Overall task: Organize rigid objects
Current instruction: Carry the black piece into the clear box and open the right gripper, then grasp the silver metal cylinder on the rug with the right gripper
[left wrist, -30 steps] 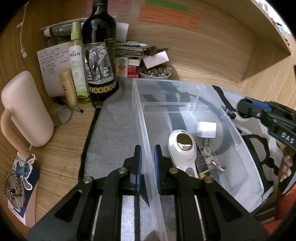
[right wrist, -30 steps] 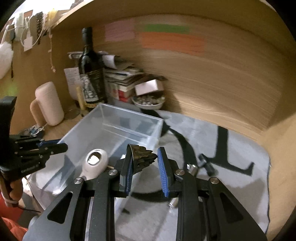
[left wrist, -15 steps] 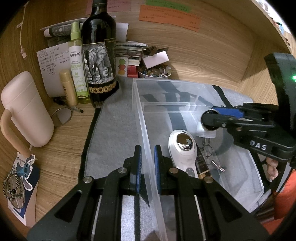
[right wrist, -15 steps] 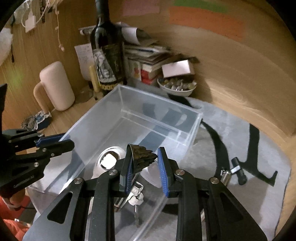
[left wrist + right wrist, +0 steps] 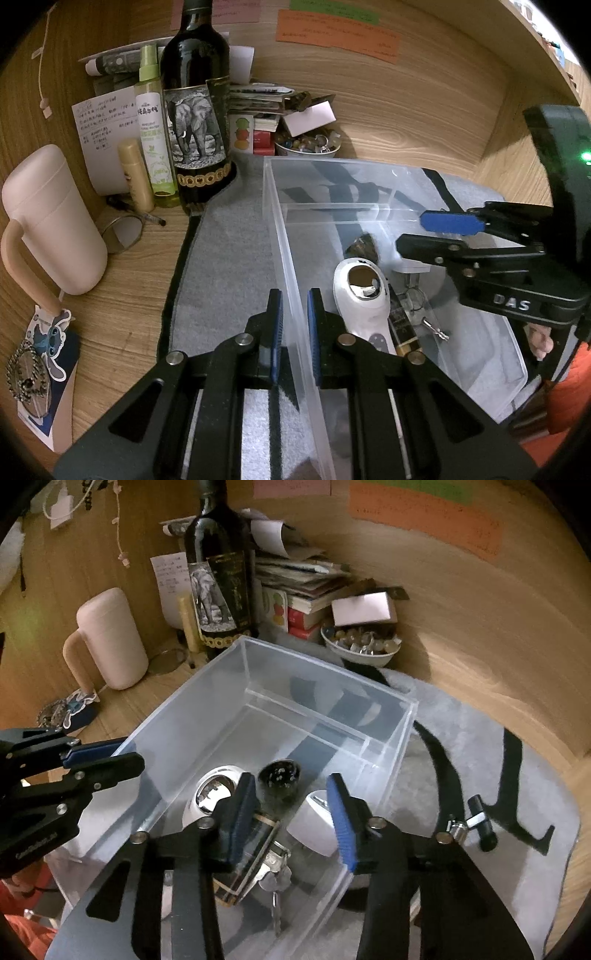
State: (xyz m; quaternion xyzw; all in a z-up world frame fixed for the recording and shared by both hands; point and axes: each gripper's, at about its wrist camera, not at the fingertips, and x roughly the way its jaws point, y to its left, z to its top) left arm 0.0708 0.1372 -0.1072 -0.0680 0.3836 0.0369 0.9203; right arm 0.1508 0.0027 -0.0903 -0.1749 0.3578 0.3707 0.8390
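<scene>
A clear plastic bin [image 5: 280,236] [image 5: 317,672] stands on the grey mat. My left gripper [image 5: 293,299] [image 5: 122,755] is shut on its near side wall. My right gripper [image 5: 291,786] [image 5: 412,234] hovers over the bin with its jaws opening and nothing pressed between the pads. Just beyond them a dark speckled lump [image 5: 279,775] [image 5: 364,245] lies free inside the bin. Also in the bin are a white oval device with a shiny disc [image 5: 364,291] [image 5: 214,794], a white plug [image 5: 314,819], keys [image 5: 275,878] and a dark gold-trimmed bar [image 5: 402,325].
A small metal-and-black piece [image 5: 476,819] lies on the mat [image 5: 480,738] right of the bin. A wine bottle [image 5: 195,110], a spray bottle [image 5: 153,122], a pink mug [image 5: 51,221], a bowl of trinkets [image 5: 360,646] and stacked books [image 5: 303,587] line the wooden back wall.
My right gripper swung in over the bin and dropped slightly, then its jaws parted and the dark lump it held fell into the bin. The left gripper stayed put.
</scene>
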